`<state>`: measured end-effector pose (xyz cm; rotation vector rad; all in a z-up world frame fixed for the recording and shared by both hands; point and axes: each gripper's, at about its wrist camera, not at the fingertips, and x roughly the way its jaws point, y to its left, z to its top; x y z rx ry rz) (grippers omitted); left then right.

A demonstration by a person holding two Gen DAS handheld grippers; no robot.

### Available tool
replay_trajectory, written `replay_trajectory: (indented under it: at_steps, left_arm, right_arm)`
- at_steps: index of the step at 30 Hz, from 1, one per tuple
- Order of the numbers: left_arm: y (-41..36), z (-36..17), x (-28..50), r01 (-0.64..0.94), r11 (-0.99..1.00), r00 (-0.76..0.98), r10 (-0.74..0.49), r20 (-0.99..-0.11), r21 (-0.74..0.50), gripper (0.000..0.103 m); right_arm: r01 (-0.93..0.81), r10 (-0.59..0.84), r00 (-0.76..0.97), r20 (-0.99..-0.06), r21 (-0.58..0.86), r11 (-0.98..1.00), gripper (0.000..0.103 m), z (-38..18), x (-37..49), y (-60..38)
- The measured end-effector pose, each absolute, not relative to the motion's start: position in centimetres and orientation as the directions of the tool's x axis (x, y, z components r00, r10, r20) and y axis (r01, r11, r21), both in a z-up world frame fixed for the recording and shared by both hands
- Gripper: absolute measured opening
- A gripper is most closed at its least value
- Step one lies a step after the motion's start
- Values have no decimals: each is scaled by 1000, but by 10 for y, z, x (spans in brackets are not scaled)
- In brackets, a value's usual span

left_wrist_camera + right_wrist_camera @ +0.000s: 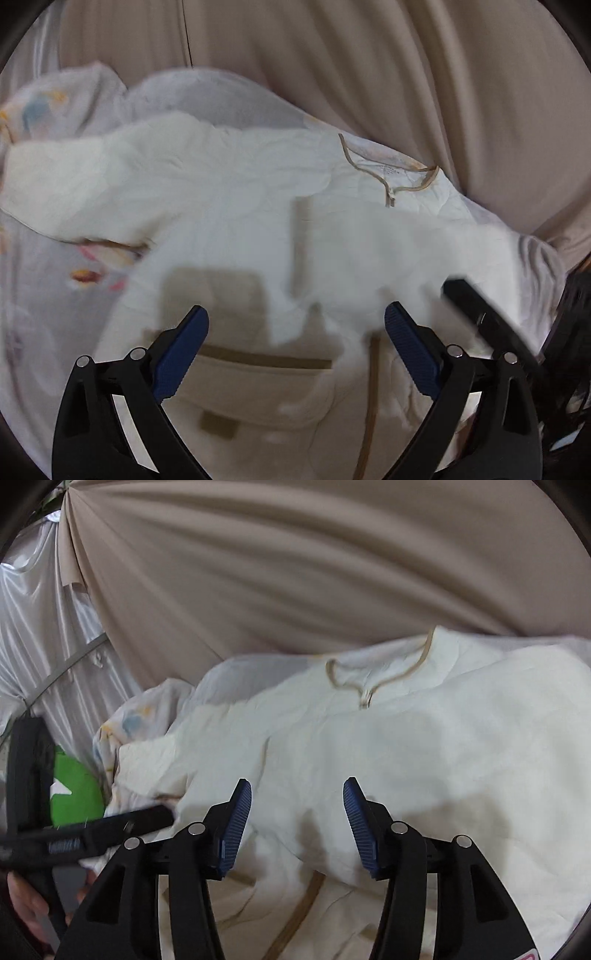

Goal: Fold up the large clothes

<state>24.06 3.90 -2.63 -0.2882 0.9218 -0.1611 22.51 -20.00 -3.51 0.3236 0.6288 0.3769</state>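
Above the cream garment (229, 192), the left gripper (295, 325) hangs with its blue-padded fingers (184, 350) spread wide and nothing between them. Beneath it lies the garment's lower front, with a tan-edged pocket (258, 369) and a tan strip running down beside it. The right gripper (297, 794) is likewise open and empty over the garment's middle; in the left wrist view it shows as a black bar at the garment's right edge. Seen from the right wrist camera, the left gripper's black body crosses the garment's left edge, with a green patch (75, 794) behind it and the person's hand (29, 904) below. The garment lies spread on a bed, one sleeve (66, 188) stretched left, its tan-trimmed neckline (388, 177) at the far side. Under it is a pale floral sheet (44, 295). Beyond the garment hangs a beige curtain (295, 572), and to its left in the right wrist view, a silvery satin drape (37, 627).
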Motion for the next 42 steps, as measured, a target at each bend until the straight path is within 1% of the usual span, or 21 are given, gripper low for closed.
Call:
replay_trajectory:
  at_steps: [4,8,10,12,13,14,16,18,20,22,25,28,30,33,35,37,38,39,40,41,42]
  left_arm:
    - [39,-69,272,-18,898,503,-371,-780,-439,94]
    - [30,-101,286,-51,887,458,-387,-800,-459,90]
    - [22,-98,289,-21,896,482,-379,-790,-443,72]
    - [17,-94,297,26,889,477,-413,-776,-457,26]
    - [15,-92,303,45,880,479,-435,-763,-474,17]
    - [14,-88,307,61,875,485,-446,-752,-480,9]
    - [11,-70,314,101,892,529,-424,-735,-442,7]
    - [12,-50,318,130,911,589,-388,-709,-391,6]
    - [18,-32,325,140,917,633,-373,-678,-374,6]
    - [26,-23,332,139,928,659,-348,-667,-346,6]
    - [25,-36,344,126,956,655,-281,-702,-264,6]
    - [16,-82,355,107,973,579,-227,-783,-203,6]
    - [10,-98,353,109,979,579,-205,-790,-174,6]
    - [2,-99,356,109,979,588,-203,-783,-172,9]
    - [6,-99,358,100,974,578,-223,-785,-203,13]
    - [14,-91,351,86,970,576,-235,-783,-228,28]
    - [21,-86,343,82,969,580,-237,-779,-234,45]
    - [30,-77,330,87,967,592,-243,-768,-239,58]
    - [39,-69,315,91,967,609,-242,-756,-236,65]
    - [49,-64,302,88,969,619,-234,-750,-230,79]
    - [61,-59,284,73,971,623,-222,-750,-227,89]
  right_arm:
    - [-128,381,791,-479,479,868,57,-43,172,-230]
    - [81,298,800,-521,586,806,59,-65,126,-294]
    - [184,253,792,-556,612,769,59,-80,111,-325]
    - [246,225,790,-571,631,736,59,-89,107,-346]
    - [270,213,791,-574,640,719,59,-93,108,-355]
    - [290,200,794,-574,647,705,59,-96,112,-363]
    - [315,175,798,-577,647,694,59,-100,122,-368]
    - [326,169,797,-581,647,689,46,-102,138,-376]
    - [305,189,805,-562,666,681,19,-96,153,-375]
    - [238,194,847,-496,678,695,11,-83,157,-367]
    - [160,182,888,-421,656,738,8,-66,156,-360]
    - [273,180,777,-603,580,768,6,-109,179,-362]
    - [284,192,765,-614,591,755,6,-115,177,-367]
    - [231,145,807,-573,532,815,7,-90,166,-364]
    - [282,112,726,-679,442,852,12,-106,176,-366]
    - [314,127,704,-699,466,827,11,-110,172,-374]
    - [314,115,715,-689,464,828,18,-100,163,-375]
    - [305,90,730,-677,440,844,21,-86,151,-374]
    - [297,70,739,-670,417,859,27,-77,138,-373]
    - [284,60,742,-667,394,874,43,-68,118,-369]
    - [278,56,735,-675,376,884,50,-65,101,-368]
